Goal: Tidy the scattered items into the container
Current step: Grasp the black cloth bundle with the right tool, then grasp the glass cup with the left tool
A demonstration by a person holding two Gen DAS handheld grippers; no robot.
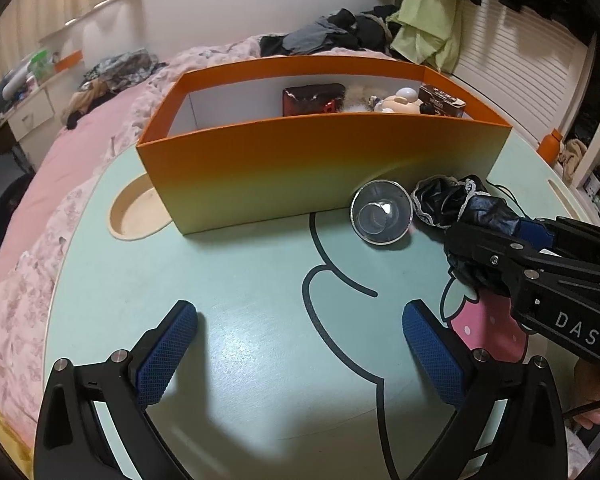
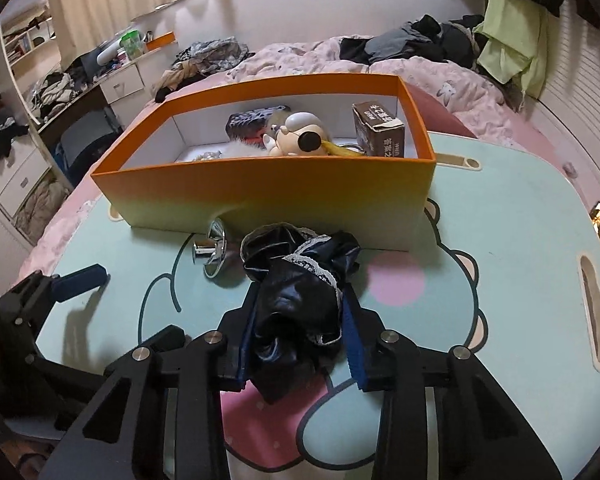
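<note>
My right gripper (image 2: 300, 316) is clamped on a shiny black cloth with white lace trim (image 2: 296, 276), its 2 blue-padded fingers (image 2: 354, 344) pressing either side of the bundle above the table (image 2: 520, 248). Just left of the cloth, a chrome metal cup (image 2: 214, 254) lies on its side near the orange box (image 2: 260, 196). Inside the box I see a doll head (image 2: 302, 140), a brown carton (image 2: 380, 130) and a dark pouch (image 2: 252, 122). My left gripper (image 2: 76, 280) shows near the table's left edge.
</note>
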